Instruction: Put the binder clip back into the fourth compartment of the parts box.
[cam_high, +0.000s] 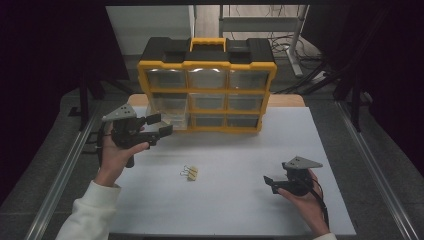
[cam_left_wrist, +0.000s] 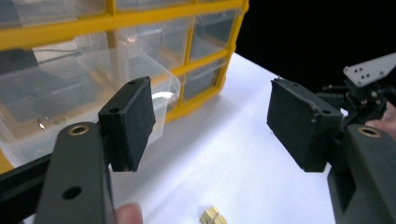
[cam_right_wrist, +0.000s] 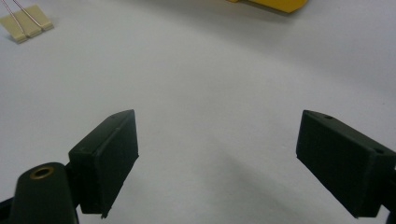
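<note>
Dim room, dark surround; overhead light brightens the mat (cam_high: 240, 165), glare on the drawers (cam_high: 206, 75); near jaws look soft.

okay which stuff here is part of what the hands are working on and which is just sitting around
In the job:
- left gripper, jaws open, by the pulled-out clear drawer
- yellow organizer
- binder clip, probably meant for that drawer
- right gripper, jaws open, nothing between them

Lying about:
- white table mat
- cables behind the table

No readable text, label or number anywhere
</note>
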